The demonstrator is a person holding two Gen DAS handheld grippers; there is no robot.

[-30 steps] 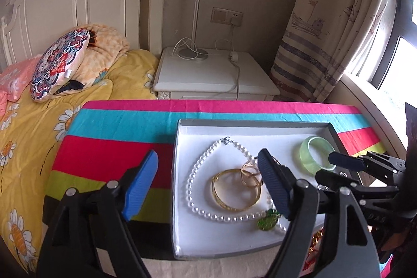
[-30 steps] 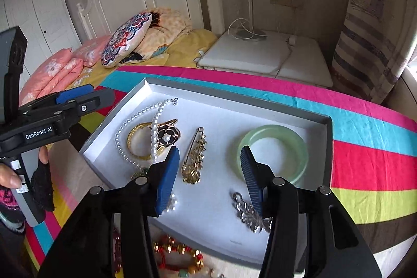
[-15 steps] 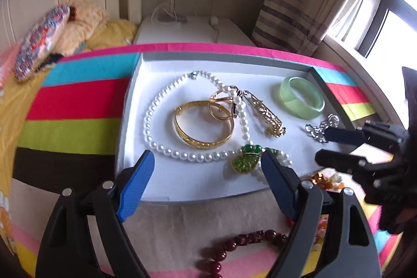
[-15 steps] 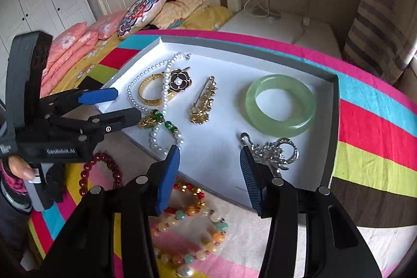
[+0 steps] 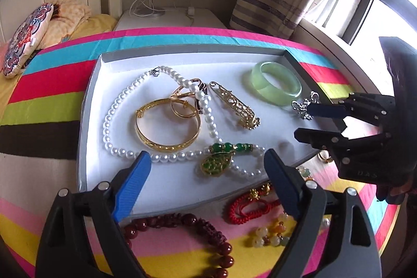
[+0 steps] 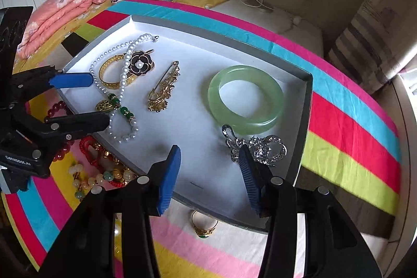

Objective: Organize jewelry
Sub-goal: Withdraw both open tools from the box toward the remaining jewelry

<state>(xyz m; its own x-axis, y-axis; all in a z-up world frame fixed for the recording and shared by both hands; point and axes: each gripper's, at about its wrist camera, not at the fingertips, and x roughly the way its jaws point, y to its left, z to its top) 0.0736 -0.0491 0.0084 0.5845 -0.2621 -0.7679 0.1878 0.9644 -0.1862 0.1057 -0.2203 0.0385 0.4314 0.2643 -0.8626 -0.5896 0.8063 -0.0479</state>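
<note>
My left fingers [image 5: 206, 184] are spreading wider, nothing between them, above the near edge of the tray [image 5: 88, 106]. The pearl necklace [image 5: 114, 106] with its green pendant [image 5: 216, 163] lies just beyond them. My right fingers [image 6: 208, 173] stand partly apart and empty, the silver brooch [image 6: 260, 147] just beside the right one, the jade bangle [image 6: 245, 98] farther off.

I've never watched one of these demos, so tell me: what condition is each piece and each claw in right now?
Left gripper: jaws opening, nothing between them.
Right gripper: partly open, empty.
Jewelry box: lidless, holding several pieces.
Pearl necklace: clasp undone, draped over the gold bangle.
Jade bangle: flat in the box.
Gold ring: outside the box, on the cloth.
</note>
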